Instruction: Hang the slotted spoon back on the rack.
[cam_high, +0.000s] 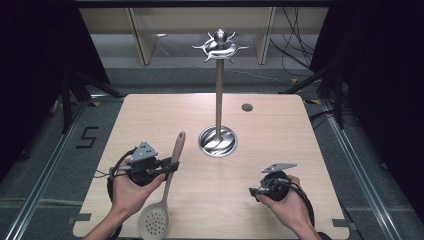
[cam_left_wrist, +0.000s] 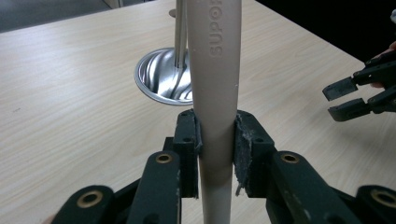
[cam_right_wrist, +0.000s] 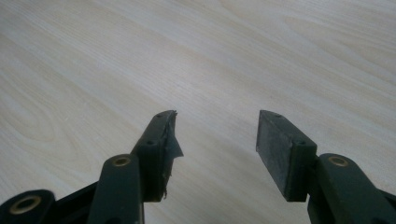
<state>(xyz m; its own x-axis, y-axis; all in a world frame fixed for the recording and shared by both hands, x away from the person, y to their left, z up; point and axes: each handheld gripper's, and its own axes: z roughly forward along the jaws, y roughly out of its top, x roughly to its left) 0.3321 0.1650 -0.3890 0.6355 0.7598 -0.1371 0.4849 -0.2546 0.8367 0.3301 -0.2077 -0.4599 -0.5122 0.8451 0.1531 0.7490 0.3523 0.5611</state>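
- The left tool (cam_left_wrist: 215, 140) is pressed onto the handle of a beige slotted spoon (cam_high: 165, 196), both pads tight against the shaft on either side.
- In the high view the left tool (cam_high: 172, 164) grips the spoon about midway along the handle; the perforated bowl lies toward the near edge of the desk (cam_high: 280, 130), and the handle end points away toward the stand.
- The right tool (cam_right_wrist: 217, 135) stands spread wide with nothing between its jaws, only bare wood grain beneath them. One pad shows a torn, peeling edge.
- In the high view the right tool (cam_high: 252, 192) sits in the person's right hand (cam_high: 286, 205) at the near right of the desk, well apart from the spoon.
- A metal stand (cam_high: 218, 95) rises from a round, shiny dish-like base (cam_high: 218, 141) in the middle of the desk; the base holds nothing but the pole. Curved hooks ring the top of the pole.
- The left gripper view shows raised lettering on the spoon handle (cam_left_wrist: 215, 70), the base (cam_left_wrist: 161, 77) just behind it, and the right tool (cam_left_wrist: 343, 99) farther off at the right, jaws apart.
- The high view shows a small dark round grommet (cam_high: 247, 107) near the far edge of the desk.
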